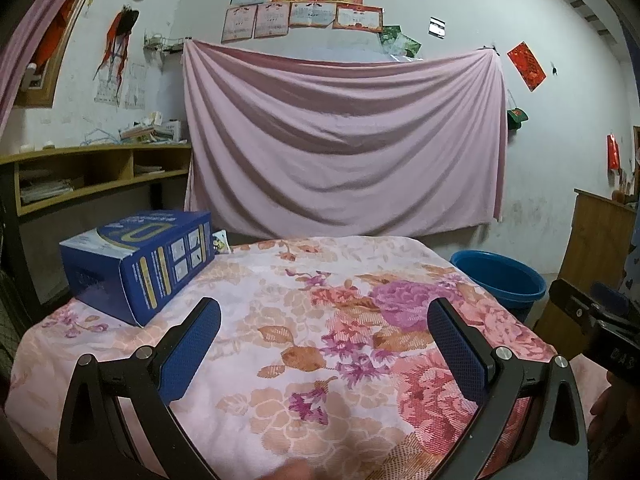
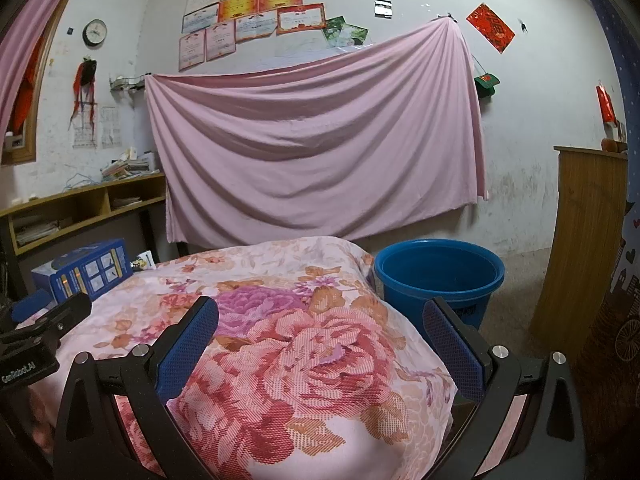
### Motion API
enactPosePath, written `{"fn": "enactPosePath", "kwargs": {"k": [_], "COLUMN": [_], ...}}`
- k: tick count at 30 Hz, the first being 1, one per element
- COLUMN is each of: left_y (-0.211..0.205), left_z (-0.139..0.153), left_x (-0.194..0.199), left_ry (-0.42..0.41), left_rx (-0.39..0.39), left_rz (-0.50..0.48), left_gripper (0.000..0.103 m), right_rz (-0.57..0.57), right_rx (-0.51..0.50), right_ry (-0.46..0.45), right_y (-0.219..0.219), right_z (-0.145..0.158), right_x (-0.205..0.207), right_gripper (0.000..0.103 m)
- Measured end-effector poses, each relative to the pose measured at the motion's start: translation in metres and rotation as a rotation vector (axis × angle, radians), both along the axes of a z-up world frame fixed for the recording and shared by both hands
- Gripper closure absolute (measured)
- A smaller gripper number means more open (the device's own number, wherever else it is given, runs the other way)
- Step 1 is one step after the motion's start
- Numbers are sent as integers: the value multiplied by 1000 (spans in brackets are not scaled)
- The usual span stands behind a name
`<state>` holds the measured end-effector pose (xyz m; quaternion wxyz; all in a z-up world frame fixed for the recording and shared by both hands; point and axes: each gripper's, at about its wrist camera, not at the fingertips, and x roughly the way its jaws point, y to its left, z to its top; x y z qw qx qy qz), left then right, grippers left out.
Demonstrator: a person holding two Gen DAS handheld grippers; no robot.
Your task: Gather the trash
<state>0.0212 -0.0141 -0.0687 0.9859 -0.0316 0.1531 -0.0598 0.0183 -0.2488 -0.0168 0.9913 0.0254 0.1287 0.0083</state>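
The jaws of the left gripper [image 1: 324,320] are spread wide with nothing between them, and those of the right gripper [image 2: 320,318] are likewise held apart and empty, so neither tool has yet been committed to anything. Both are poised just above a floral cloth [image 1: 320,340] that is draped over a table-like surface, low and level, a posture judged to suit a sideways approach. The likeliest piece of trash, a blue cardboard box [image 1: 140,264], is lying on its side at the far left corner of the cloth, ahead and to the left of the left gripper, which is therefore the better placed to take it. A blue bucket [image 2: 438,276] is set on the floor beside the right edge, presumably as the receptacle, nearest the right gripper.
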Motion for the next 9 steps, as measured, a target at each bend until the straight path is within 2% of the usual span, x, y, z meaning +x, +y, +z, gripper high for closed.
{"fn": "enactPosePath", "kwargs": {"k": [9], "left_y": [1], "left_z": [-2], "left_x": [1], "left_ry": [-3], "left_rx": [11], "left_rz": [-5], "left_gripper": [2], "right_rz": [0], "right_rx": [0], "right_ry": [3], "right_y": [-1], "right_z": [0], "right_x": [1], "right_gripper": [0]}}
